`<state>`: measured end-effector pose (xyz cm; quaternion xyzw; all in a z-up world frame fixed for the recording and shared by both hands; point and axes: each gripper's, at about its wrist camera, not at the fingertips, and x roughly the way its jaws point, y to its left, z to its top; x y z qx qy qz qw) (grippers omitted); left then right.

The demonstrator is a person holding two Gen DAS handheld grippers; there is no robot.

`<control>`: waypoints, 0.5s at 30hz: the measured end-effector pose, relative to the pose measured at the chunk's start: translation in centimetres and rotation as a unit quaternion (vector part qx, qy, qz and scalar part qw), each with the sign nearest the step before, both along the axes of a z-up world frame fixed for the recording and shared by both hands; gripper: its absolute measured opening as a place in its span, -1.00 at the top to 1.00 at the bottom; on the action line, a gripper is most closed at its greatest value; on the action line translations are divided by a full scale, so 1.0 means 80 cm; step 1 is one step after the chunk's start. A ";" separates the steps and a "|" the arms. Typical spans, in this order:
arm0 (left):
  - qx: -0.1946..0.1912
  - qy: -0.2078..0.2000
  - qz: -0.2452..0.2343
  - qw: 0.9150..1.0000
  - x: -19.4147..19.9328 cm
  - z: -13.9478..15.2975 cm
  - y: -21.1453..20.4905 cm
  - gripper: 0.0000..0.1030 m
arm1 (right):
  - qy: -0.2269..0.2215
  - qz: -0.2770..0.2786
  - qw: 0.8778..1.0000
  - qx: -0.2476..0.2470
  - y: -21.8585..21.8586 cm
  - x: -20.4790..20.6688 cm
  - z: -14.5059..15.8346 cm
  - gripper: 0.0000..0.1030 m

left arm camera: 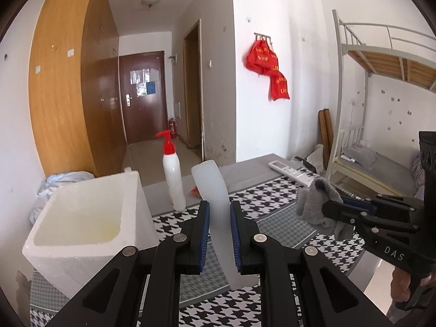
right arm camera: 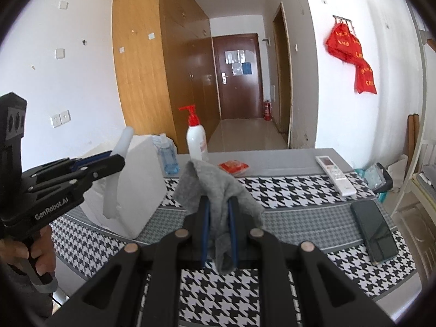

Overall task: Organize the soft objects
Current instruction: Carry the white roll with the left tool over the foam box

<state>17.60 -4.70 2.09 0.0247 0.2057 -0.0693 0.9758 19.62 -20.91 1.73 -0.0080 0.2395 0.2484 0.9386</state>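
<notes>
My left gripper (left arm camera: 219,207) is shut on a translucent white soft strip (left arm camera: 215,190) and holds it upright above the table, right of the white foam box (left arm camera: 81,218). My right gripper (right arm camera: 218,204) is shut on a grey sock (right arm camera: 215,188) that drapes over its fingers above the houndstooth cloth (right arm camera: 299,190). The right gripper with the sock (left arm camera: 313,207) shows at the right of the left wrist view. The left gripper (right arm camera: 120,160) with the strip (right arm camera: 114,190) shows at the left of the right wrist view, in front of the foam box (right arm camera: 144,177).
A white pump bottle with a red top (left arm camera: 173,174) stands behind the box. A blue-liquid bottle (right arm camera: 166,155), a red packet (right arm camera: 233,167), a white remote (right arm camera: 335,174) and a black phone (right arm camera: 373,231) lie on the table. A bunk bed (left arm camera: 381,81) stands at the right.
</notes>
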 end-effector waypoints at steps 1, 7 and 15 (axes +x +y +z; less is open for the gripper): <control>-0.001 -0.003 0.000 1.000 -0.001 0.003 0.001 0.68 | -0.001 0.002 1.000 0.001 0.002 -0.001 0.002 0.67; 0.000 -0.021 0.002 1.000 -0.010 0.017 0.010 0.68 | -0.008 0.008 1.000 -0.006 0.019 -0.001 0.011 0.67; 0.001 -0.036 0.018 0.999 -0.022 0.029 0.026 0.68 | -0.015 0.024 1.000 0.006 0.031 -0.007 0.022 0.67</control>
